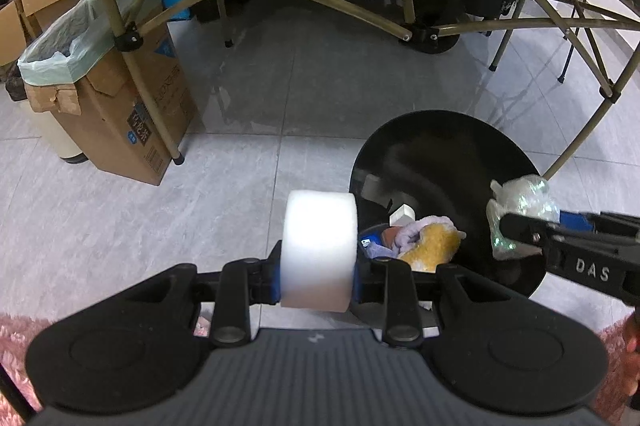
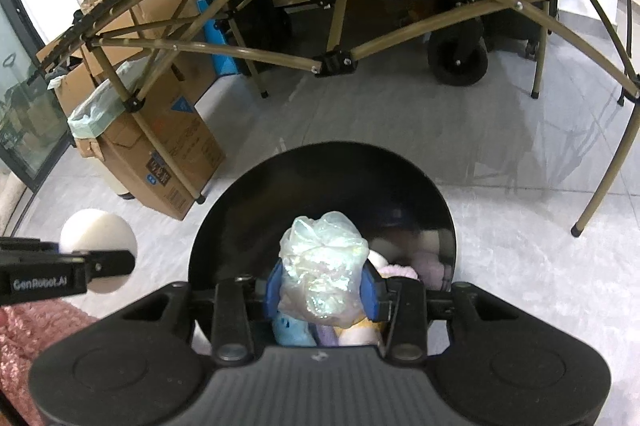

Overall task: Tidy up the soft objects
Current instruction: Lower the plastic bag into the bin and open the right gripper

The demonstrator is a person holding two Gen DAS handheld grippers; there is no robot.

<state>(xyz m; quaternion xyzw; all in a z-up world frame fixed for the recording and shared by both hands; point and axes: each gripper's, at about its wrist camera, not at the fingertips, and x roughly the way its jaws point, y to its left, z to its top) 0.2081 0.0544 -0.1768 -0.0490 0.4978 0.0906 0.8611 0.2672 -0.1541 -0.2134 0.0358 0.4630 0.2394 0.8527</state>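
My left gripper (image 1: 318,268) is shut on a thick white foam disc (image 1: 320,238), held on edge just left of the round black bin (image 1: 432,154) on the floor. Inside the bin lie a yellow plush (image 1: 432,246) and a lilac cloth (image 1: 408,230). Over the bin, my right gripper (image 2: 322,292) has its blue pads pressed against a crumpled, shimmering plastic bag (image 2: 324,262). Beneath the bag I see a blue plush (image 2: 290,330) and pale pink soft things (image 2: 428,266). The right wrist view also shows the left gripper (image 2: 120,262) with the foam disc (image 2: 96,230) at the left.
A cardboard box (image 1: 120,130) lined with a green bag stands to the left on the grey tiled floor. Tan folding-frame legs (image 1: 160,114) arch overhead and come down around the bin. A wheeled cart (image 2: 458,60) stands behind. A pink fluffy rug (image 2: 24,342) lies at the near left.
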